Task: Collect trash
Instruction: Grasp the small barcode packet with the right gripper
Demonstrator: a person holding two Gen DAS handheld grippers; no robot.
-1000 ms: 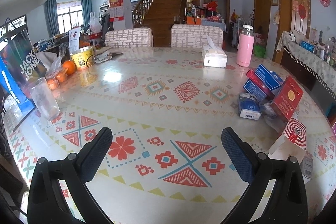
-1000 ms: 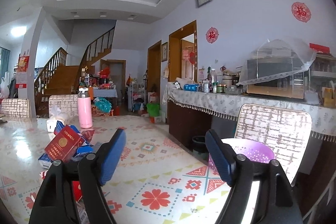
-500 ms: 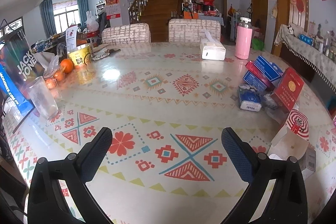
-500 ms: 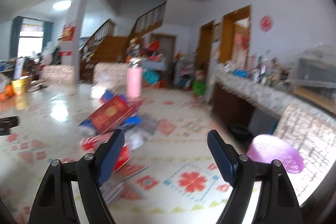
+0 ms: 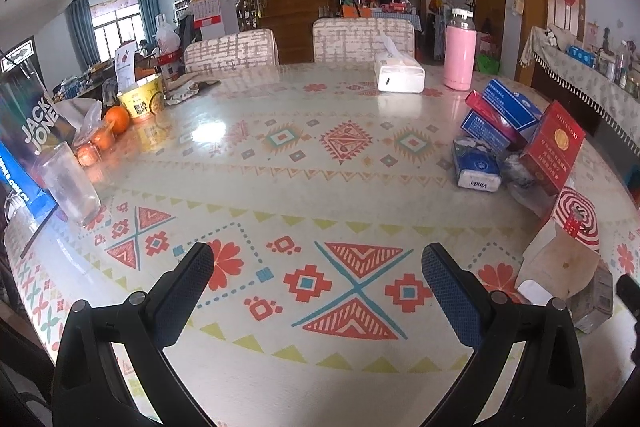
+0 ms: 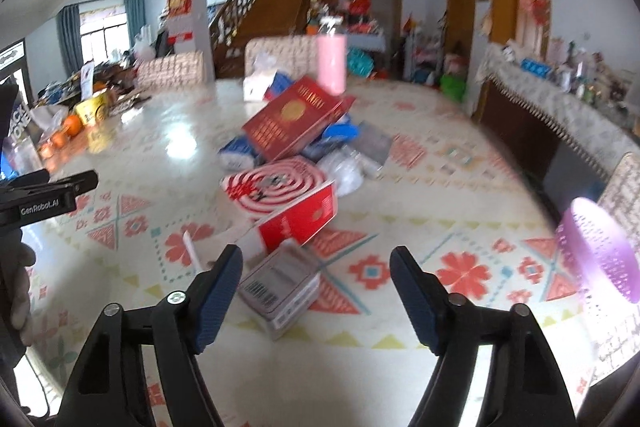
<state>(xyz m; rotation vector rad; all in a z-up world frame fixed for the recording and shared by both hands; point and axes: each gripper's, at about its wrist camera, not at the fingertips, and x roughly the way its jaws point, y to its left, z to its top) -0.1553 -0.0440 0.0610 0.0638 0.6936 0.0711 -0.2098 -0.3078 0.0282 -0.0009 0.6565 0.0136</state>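
Closing slightly over a small grey barcoded box point(image 6: 280, 287) on the patterned counter point(image 6: 400, 155), the right gripper point(image 6: 316, 291) – fingers released, like the left gripper point(image 5: 318, 283) – risks toppling the leaning red-and-white spiral-printed carton point(image 6: 280, 195) just behind.

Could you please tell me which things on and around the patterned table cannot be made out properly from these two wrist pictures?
- Purple perforated plastic basket, right wrist view: blurred, cut by the frame's edge; contents unseen.
- Small grey barcoded box, right wrist view: print smeared; the left finger of the right tongs hides one corner.
- Crumpled clear plastic wrapper, left wrist view: mostly hidden behind the red carton.
- Yellow paper noodle bowl, left wrist view: label too small.
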